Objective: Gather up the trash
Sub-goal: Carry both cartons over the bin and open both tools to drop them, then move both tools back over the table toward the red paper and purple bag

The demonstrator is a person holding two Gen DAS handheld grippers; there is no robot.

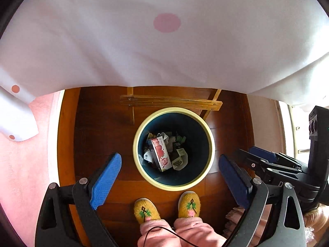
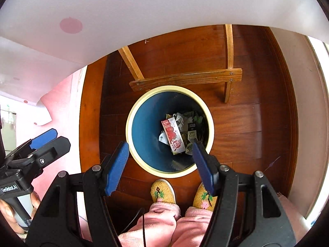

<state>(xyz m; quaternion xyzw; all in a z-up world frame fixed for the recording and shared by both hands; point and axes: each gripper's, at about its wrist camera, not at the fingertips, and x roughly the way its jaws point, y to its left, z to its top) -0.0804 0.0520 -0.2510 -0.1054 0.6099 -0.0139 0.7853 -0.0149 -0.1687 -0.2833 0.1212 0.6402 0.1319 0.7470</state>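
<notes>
A round bin with a cream rim [image 1: 211, 144] [image 2: 128, 131] and a dark blue inside stands on the wooden floor under a table. Inside it lie a red and white carton [image 1: 161, 154] [image 2: 173, 136] and several crumpled wrappers [image 1: 178, 158] [image 2: 185, 121]. My left gripper [image 1: 170, 164] hangs open above the bin, blue pads wide apart, nothing between them. My right gripper [image 2: 160, 154] is also open and empty over the bin's near side. Each gripper shows at the edge of the other's view, the right gripper [image 1: 267, 160] and the left gripper [image 2: 41, 142].
A white tablecloth with pink dots [image 1: 164, 41] [image 2: 144, 4] hangs over the table above. Wooden table legs and a crossbar [image 1: 170, 100] [image 2: 185, 79] stand just beyond the bin. A person's yellow slippers [image 1: 166, 207] [image 2: 183, 195] and pink trousers are beside the bin's near rim.
</notes>
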